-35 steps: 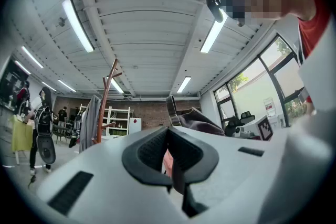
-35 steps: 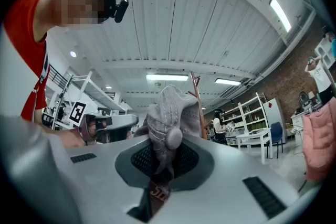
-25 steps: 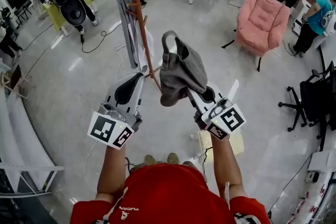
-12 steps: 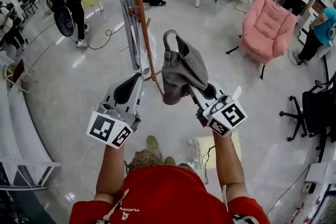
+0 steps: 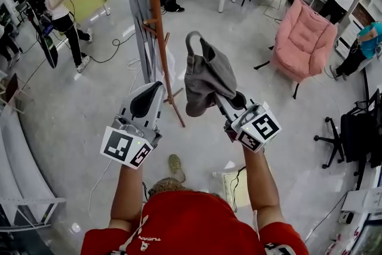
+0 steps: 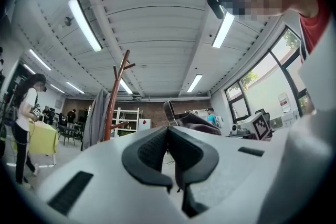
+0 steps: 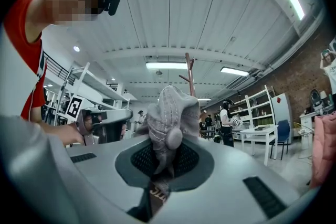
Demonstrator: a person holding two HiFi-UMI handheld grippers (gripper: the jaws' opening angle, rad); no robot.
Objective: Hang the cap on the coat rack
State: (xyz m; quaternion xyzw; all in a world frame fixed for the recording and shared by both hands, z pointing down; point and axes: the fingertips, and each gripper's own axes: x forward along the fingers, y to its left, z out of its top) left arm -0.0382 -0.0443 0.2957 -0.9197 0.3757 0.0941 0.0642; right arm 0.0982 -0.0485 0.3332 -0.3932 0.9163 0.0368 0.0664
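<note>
The pale, glossy floor [image 5: 89,110] lies open around the brown wooden coat rack [image 5: 157,33], which has a grey garment [image 5: 136,3] hanging on its left side. Just right of its pole, the crumpled grey cap [image 5: 206,77], strap loop uppermost, is pinched in the right gripper [image 5: 222,98]. A small tag [image 7: 157,194] at the jaws is unreadable. The left gripper [image 5: 154,88] is clenched and empty.
</note>
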